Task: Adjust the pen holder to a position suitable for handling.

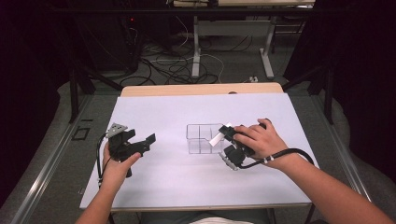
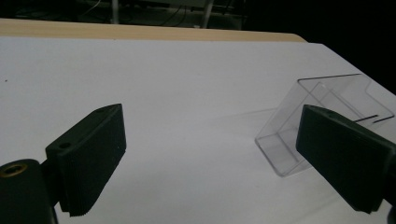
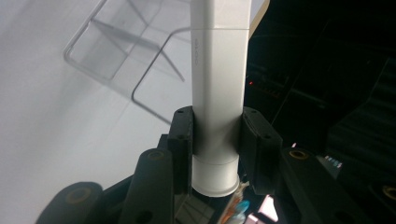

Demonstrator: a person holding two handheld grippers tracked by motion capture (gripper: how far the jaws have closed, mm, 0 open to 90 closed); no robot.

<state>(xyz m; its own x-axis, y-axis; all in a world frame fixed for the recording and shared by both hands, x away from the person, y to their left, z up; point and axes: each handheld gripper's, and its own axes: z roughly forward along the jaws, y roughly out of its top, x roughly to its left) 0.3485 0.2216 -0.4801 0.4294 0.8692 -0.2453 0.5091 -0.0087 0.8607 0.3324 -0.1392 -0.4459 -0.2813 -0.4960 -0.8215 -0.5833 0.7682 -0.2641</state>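
High view: the right gripper clamps a white tube at the clear organizer's right edge; the left gripper gapes, well left of it. Left gripper view: jaws wide apart, organizer beyond. Right gripper view: jaws pinch the tube, organizer behind

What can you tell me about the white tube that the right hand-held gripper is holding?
The white tube looks like smooth plastic, long and straight, with a seam line and a rounder end cap at the near end. The right hand-held gripper clamps it between both jaws near that end. It points toward the clear box, its far end at the box's rim.
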